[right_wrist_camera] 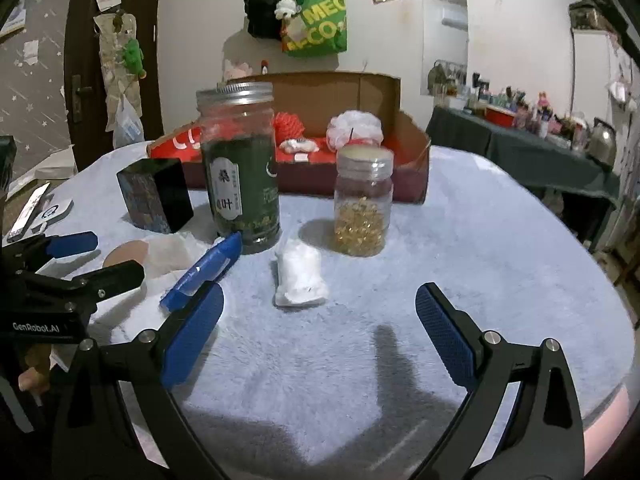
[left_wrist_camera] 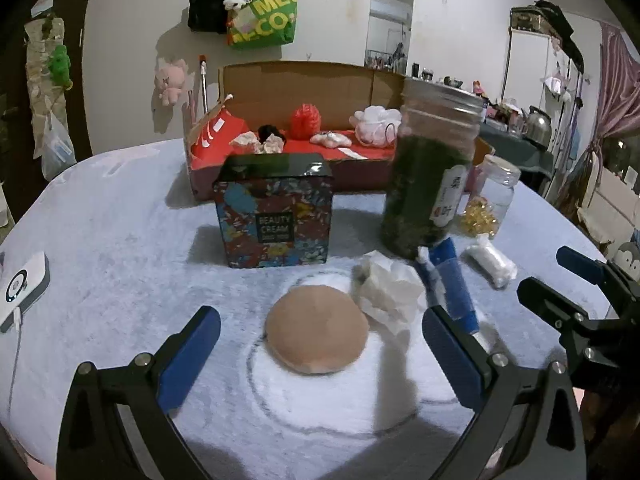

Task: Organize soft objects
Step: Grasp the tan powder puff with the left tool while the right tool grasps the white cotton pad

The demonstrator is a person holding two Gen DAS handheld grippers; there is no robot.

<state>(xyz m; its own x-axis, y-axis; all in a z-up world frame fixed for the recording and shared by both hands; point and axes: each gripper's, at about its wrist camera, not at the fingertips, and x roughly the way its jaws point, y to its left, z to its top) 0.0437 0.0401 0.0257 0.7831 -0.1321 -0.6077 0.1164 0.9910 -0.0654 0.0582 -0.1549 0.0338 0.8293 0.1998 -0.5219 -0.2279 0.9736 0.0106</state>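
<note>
Tan puff (left_wrist_camera: 317, 329) between left tool's (left_wrist_camera: 320, 330) wide jaws, untouched; right tool (right_wrist_camera: 319, 312) wide.

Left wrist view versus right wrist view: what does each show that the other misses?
Only the left wrist view shows the whole tan round puff, centred between the open left gripper, and the box's BEAUTY CREAM label. Only the right wrist view shows the capsule jar unobstructed, and the open right gripper. Both show the green tea jar, blue tube, white wrapped pack and cardboard box.

"beauty cream" on patterned box (left_wrist_camera: 274, 210), "genrobot.ai" on left hand-held gripper (right_wrist_camera: 86, 254)
</note>
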